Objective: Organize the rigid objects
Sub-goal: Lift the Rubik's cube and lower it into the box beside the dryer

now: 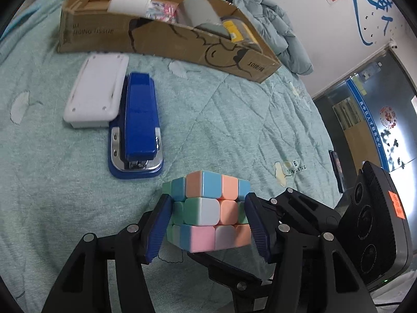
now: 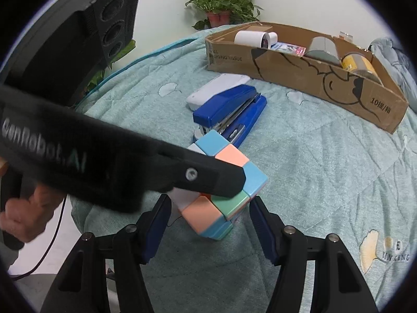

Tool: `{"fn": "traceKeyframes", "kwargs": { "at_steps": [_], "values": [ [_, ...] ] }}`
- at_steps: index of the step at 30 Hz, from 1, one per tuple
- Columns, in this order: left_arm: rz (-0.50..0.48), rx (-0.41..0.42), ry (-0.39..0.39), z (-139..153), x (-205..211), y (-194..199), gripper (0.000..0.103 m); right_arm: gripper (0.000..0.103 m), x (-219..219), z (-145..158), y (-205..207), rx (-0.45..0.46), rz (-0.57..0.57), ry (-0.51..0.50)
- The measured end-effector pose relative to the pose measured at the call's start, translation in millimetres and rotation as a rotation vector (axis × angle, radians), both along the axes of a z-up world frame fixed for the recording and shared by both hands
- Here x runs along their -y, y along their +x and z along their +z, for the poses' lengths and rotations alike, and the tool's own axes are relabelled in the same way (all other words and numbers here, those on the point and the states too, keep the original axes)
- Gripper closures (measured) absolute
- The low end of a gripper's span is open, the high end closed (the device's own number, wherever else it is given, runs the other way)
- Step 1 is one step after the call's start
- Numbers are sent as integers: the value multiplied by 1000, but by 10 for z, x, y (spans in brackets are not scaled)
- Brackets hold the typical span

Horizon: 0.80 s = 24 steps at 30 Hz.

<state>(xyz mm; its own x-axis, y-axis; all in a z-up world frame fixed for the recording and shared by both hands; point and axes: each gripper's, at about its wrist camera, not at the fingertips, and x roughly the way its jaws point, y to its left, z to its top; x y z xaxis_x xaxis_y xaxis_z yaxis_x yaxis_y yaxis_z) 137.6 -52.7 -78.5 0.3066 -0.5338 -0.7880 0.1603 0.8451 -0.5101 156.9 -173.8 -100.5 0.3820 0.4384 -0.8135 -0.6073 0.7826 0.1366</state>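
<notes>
Cube (image 1: 208, 211) clamped in our left gripper (image 1: 207, 224); right gripper (image 2: 208, 227) released; stapler (image 1: 138, 127), white case (image 1: 96, 91) still outside box (image 1: 166, 39) top of frame.

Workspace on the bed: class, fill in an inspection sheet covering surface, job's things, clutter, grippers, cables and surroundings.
Surface: green quilt, wrinkled.
Job's things: pastel cube; blue stapler touching white case; cardboard box holding rolls.
Clutter: grey jacket beyond the box.
Grippers: left gripper shut on the cube; right gripper open just behind it.
Cables: black cable at the bed's edge.
Surroundings: potted plant, white wall.
</notes>
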Motion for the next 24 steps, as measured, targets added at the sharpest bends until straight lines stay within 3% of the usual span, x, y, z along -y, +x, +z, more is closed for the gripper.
{"fn": "traceKeyframes", "kwargs": {
  "at_steps": [9,18,24],
  "values": [
    [14,161,13,664,-67,85,48,42,-66,510,148,136,14,-27],
    [20,350,66,1468,-154,553,48,42,-210,1082,611,320,51,-81],
    [41,381,44,1736,-309,990,48,42,-343,1283,1009,371,80,-113]
  ]
}}
